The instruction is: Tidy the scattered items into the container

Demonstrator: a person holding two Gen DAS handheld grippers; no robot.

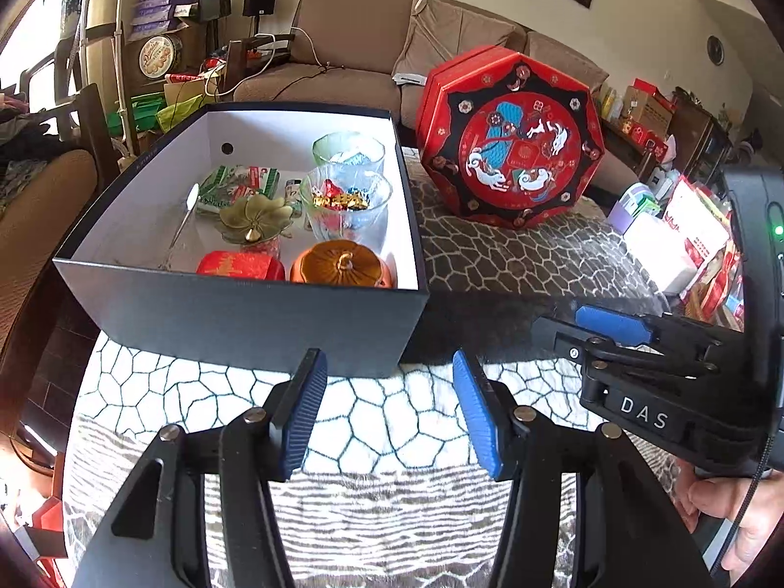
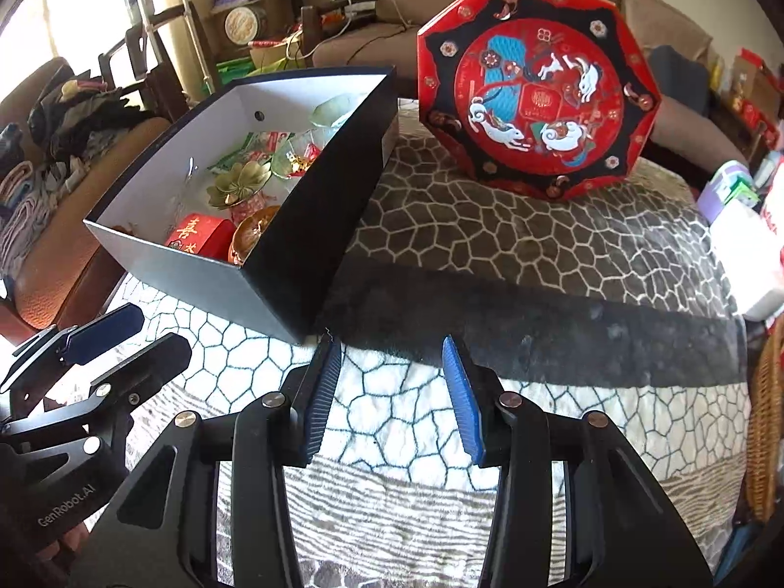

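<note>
On the patterned tablecloth (image 1: 372,421), we log:
box: one dark box (image 1: 255,323) with white inside, open top, left of centre; all small items sit inside it
glass bowls: two (image 1: 349,154) (image 1: 346,201), along the box's right wall; the nearer one holds wrapped sweets
pumpkin jar: one, orange (image 1: 341,264), in the near right corner
red tin: one (image 1: 241,264), just left of the jar
flower dish: one, brass-coloured (image 1: 255,215), mid-box
green packet: one (image 1: 240,186), behind the dish
spoon: one (image 1: 183,220), lying toward the left wall
red octagon box: one (image 2: 536,98), propped tilted on the cloth, right of the dark box, apart from it
left gripper (image 1: 389,411): we see it low over the cloth in front of the box, jaws wide apart, nothing between them
right gripper (image 2: 392,392): beside the left one, off the box's near right corner, jaws wide apart, holding nothing
</note>
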